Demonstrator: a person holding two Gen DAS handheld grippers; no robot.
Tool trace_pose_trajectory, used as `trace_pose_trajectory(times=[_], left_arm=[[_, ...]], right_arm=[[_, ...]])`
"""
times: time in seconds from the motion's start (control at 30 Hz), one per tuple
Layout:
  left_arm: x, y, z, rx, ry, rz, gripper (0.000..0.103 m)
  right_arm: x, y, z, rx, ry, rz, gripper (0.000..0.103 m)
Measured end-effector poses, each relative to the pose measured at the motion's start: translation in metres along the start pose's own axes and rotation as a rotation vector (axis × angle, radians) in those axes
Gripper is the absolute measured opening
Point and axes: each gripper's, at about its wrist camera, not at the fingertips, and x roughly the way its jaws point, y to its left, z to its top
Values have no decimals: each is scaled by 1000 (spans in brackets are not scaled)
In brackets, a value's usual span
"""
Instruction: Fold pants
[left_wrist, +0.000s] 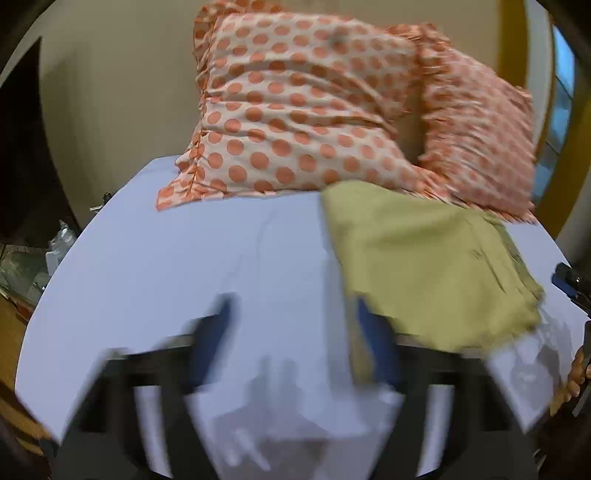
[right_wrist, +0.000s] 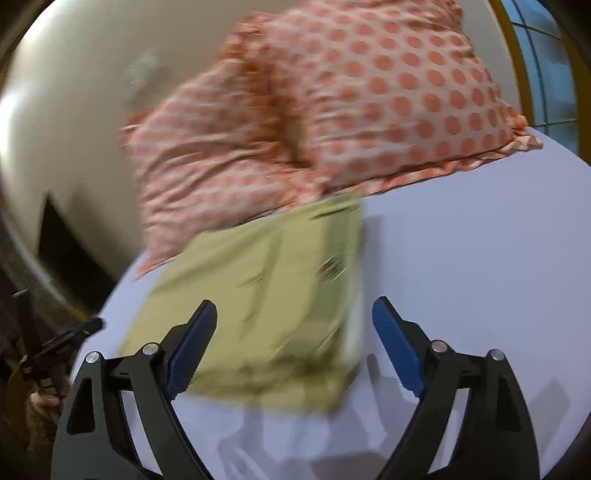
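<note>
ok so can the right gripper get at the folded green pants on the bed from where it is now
Probably yes. The right gripper is open, and the pants lie flat on the sheet just ahead between its fingers, with nothing in between. The pillows sit behind, out of the way.

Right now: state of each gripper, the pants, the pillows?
left gripper: open, holding nothing; view blurred.
right gripper: open, holding nothing, over the near edge of the pants.
pants: folded into a flat olive rectangle, lying on the sheet, far end against the pillows.
pillows: two, polka-dot, propped against the wall at the head of the bed.
</note>
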Motion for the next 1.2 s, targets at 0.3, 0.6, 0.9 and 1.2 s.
trace_pose_trajectory(times=[0.3,0.6,0.9,1.2], left_arm=[[2,-89,-61,177,102,-9,101],[33,-90,-67,172,149,54,101],[36,-75,-70,96,142,-23,101],[37,-75,-70,88,137,-21,101]], right_arm=[[10,76,-67,-192,123,-169,102],[33,84,-92,-249,183,-362,102],[28,83,-98,-243,156,-378,102],[27,82,-98,-243,158,-380,102]])
